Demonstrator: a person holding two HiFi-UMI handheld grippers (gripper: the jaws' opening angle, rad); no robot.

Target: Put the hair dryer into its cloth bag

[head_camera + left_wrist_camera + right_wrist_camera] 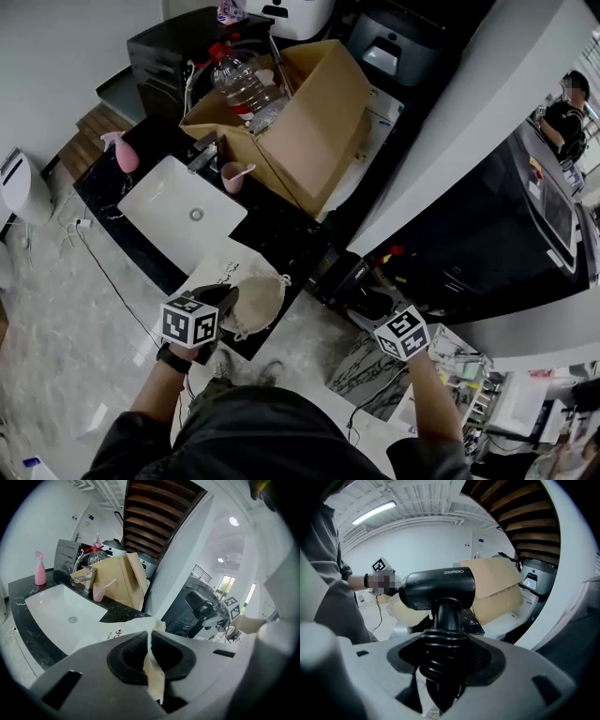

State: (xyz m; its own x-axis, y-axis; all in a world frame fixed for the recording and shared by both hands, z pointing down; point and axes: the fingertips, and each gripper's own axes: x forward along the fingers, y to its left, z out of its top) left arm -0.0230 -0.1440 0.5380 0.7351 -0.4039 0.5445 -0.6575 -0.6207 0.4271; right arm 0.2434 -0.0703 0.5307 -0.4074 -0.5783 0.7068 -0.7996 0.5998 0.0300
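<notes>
1. On the counter's (281,234) near edge, beside the sink (155,202), find the bag (255,302): cream, slumped, its rim cloth pinched tight in the clenched left gripper (150,644).
2. Off to the right, clear of the counter, find the dryer (438,588): handle, wound with its cord, clamped between the wide-set jaws of the right gripper (443,660); barrel crosswise above them, well apart from the bag.
3. Read the step as carrying the dryer across to the bag's mouth; nothing inside yet, so early in the task by this reckoning.
4. Cannot tell the mouth's state, gaping or flat. Before the approach, lift the pinched rim up off the counter to hang the mouth open toward the right.
5. Turn the right wrist to lead with one barrel end, not the broad side; crosswise, likely to snag the rim.
6. Feed barrel first, handle last; let go only with most of the weight resting in the cloth.
7. Mind the cord: liable to slip off the handle and catch on the rim or the counter edge.
8. Hold the left pinch firm throughout; thin cloth, likely to slide out under the dryer's weight.
</notes>
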